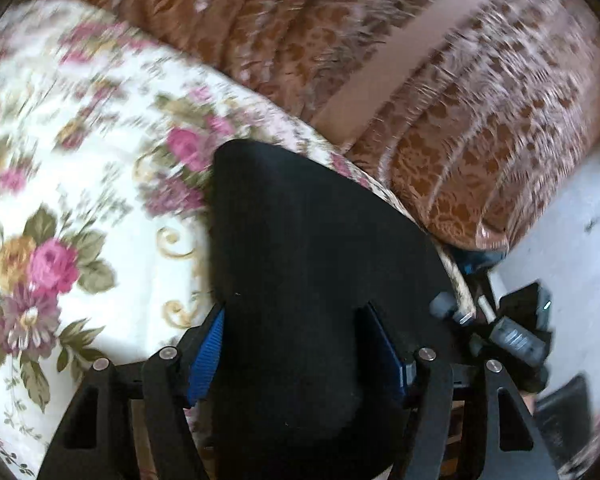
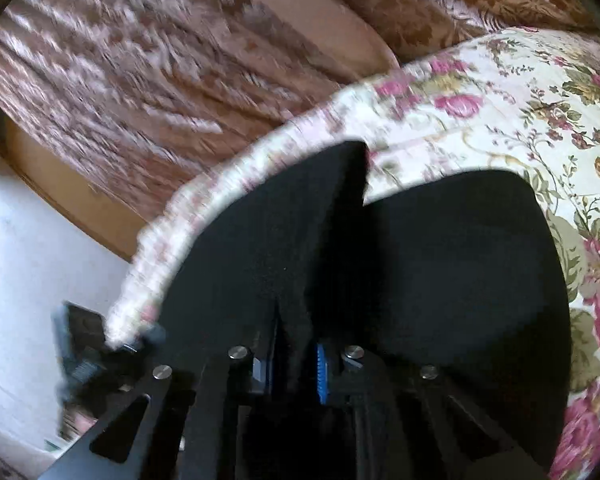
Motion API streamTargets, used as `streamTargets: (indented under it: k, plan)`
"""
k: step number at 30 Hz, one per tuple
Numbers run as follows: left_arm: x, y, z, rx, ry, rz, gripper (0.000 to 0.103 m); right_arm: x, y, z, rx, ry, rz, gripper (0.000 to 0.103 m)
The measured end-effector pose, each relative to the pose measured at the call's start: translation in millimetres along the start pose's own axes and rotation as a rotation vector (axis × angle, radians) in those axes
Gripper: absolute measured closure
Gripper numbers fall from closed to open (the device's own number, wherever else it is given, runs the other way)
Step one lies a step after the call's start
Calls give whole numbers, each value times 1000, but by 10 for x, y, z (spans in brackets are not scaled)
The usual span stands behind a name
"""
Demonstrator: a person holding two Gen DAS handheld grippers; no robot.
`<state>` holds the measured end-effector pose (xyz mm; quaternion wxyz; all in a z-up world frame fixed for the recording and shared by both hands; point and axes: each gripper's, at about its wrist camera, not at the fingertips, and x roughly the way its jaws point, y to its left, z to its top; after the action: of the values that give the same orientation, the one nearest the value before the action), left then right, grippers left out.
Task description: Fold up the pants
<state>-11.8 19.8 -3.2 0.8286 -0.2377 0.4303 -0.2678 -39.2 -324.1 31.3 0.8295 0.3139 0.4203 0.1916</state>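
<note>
Black pants lie on my flowery bed cover, long way pointing off from me; right tongs pinch a fold, left tongs sit wide around the cloth

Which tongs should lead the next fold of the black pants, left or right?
Probably right. The right tongs are pinched shut on the black pants. The left tongs stand wide around the cloth, pads apparently not pressing, so they must close first.
</note>
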Motion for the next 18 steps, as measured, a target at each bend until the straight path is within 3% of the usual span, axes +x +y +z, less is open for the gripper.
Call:
streamTargets:
  k: [2, 4, 7, 11, 15, 18]
  plan:
    - [23, -142, 7, 40, 10, 0, 34, -225, -32, 61, 50, -73, 89, 90]
    - [56, -323, 23, 78, 25, -45, 33, -529, -44, 160, 53, -155, 75, 90]
    - [121, -573, 27, 156, 40, -57, 33, -807, -88, 234, 28, -199, 48, 90]
    - [302, -823, -80, 296, 78, 29, 33, -843, -295, 189, 30, -162, -72, 90]
    - [386, -845, -211, 368, 82, 96, 31, -555, -645, -19, 116, -94, -148, 87]
    - [338, -834, -233, 382, 84, 95, 31, -503, -821, -117, 199, -121, -110, 84]
